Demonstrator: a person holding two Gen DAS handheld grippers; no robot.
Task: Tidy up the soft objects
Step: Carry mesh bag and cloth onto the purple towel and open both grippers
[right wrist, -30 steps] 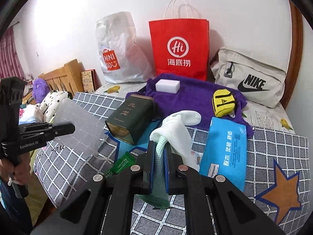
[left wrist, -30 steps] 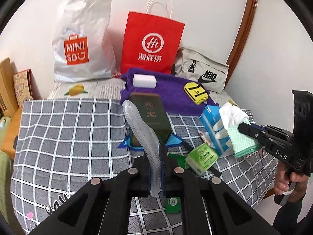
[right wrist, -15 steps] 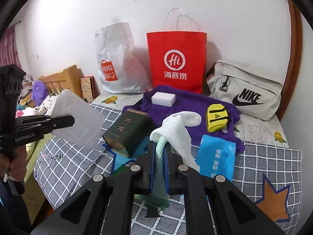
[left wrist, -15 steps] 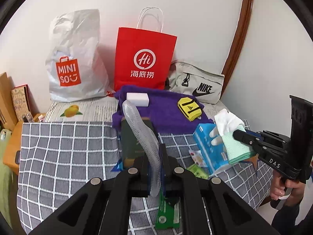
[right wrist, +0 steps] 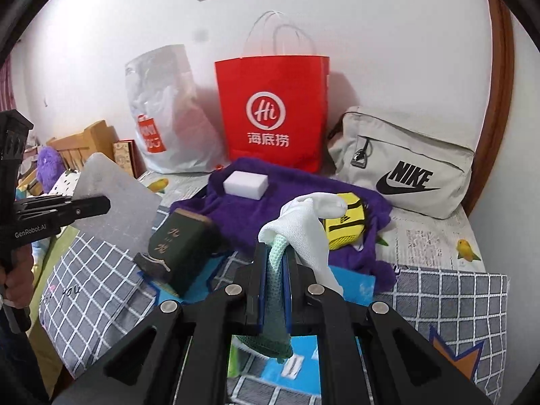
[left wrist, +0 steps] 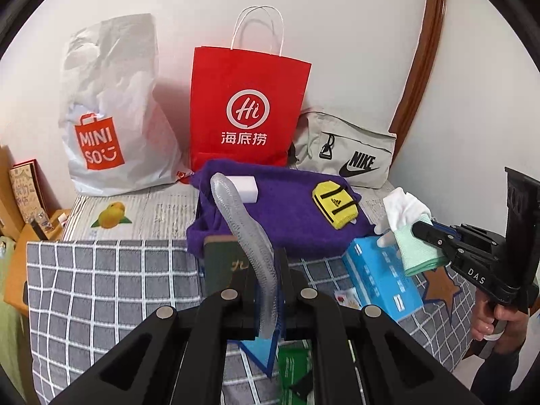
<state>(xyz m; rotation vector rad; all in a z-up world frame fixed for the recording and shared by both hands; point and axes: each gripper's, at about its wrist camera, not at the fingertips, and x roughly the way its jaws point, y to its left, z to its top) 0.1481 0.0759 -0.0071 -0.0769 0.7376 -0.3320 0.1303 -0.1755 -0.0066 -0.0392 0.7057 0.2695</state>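
Left gripper (left wrist: 270, 290) of mine is clamped on a clear bubble-wrap sheet (left wrist: 243, 233) that curves up from between its fingers; seen from the right wrist camera, that sheet (right wrist: 114, 202) hangs flat above the grey checked blanket (right wrist: 452, 300). Right gripper (right wrist: 275, 290) is closed on a mint-green cloth (right wrist: 275, 287) with a white glove (right wrist: 303, 229) draped over its top, both lifted off the bed. On the purple towel (left wrist: 290, 209) behind I see a white sponge block (left wrist: 244, 189) and a yellow Adidas pouch (left wrist: 335, 206). Just beside the towel lie a dark green tin (right wrist: 182, 246) and a blue tissue pack (left wrist: 381, 276). Against the wall stand a Miniso bag (left wrist: 111, 118), a red paper bag (left wrist: 248, 108) and a Nike bag (left wrist: 344, 155).
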